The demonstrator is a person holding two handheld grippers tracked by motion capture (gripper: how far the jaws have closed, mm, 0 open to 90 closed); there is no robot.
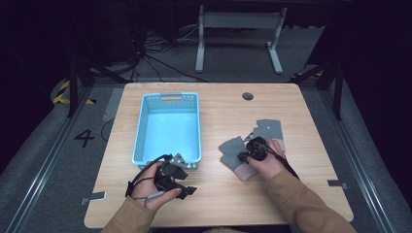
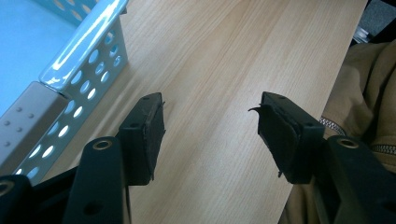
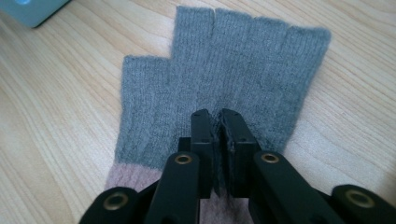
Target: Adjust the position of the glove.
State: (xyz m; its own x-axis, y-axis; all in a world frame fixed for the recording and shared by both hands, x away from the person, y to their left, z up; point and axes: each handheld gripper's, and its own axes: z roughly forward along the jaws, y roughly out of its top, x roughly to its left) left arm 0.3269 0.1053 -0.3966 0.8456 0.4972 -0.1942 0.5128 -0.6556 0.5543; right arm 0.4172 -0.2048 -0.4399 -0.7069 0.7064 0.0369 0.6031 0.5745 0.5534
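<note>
A grey fingerless glove [image 3: 233, 60] with a pink cuff [image 3: 125, 176] lies flat on the wooden table [image 1: 214, 104], at its right half. My right gripper [image 3: 219, 116] is shut on a pinch of the glove's fabric at the palm. From the high view the right gripper [image 1: 250, 150] sits over that glove [image 1: 231, 147], and a second grey glove [image 1: 270, 128] lies just behind it. My left gripper [image 1: 187, 177] hovers open near the table's front left, beside the corner of a light blue basket [image 1: 141, 131]. Nothing is between the left gripper [image 2: 210, 116] pads, just bare wood.
The blue basket [image 2: 88, 51] has perforated walls and stands left of centre, with nothing in it. A round grommet hole [image 1: 248, 96] is at the table's back. A tan sleeve [image 2: 369, 93] lies close to the left gripper. A desk frame [image 1: 238, 34] stands on the floor beyond.
</note>
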